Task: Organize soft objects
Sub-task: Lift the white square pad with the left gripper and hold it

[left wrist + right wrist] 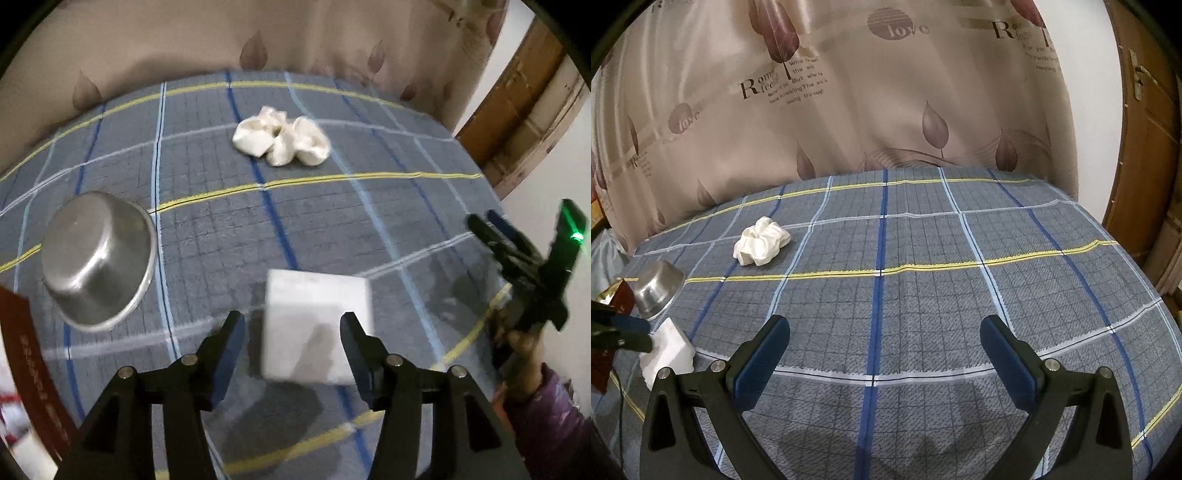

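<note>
A white foam block [316, 325] lies on the plaid bed cover between the open fingers of my left gripper [291, 325]; the fingers stand beside it without clear contact. The block also shows in the right wrist view [670, 350], far left, with the left gripper [635, 332] at it. A white scrunchie [282, 136] lies farther back on the cover; it shows in the right wrist view [761, 240] at the back left. My right gripper [884, 332] is open and empty above the cover; it shows in the left wrist view [491, 225] at the right.
A steel bowl [98, 262] lies tipped on its side at the left, also in the right wrist view [659, 290]. A dark red box [29, 369] stands at the far left edge. A patterned curtain [849, 110] hangs behind the bed. A wooden door [1145, 147] is at the right.
</note>
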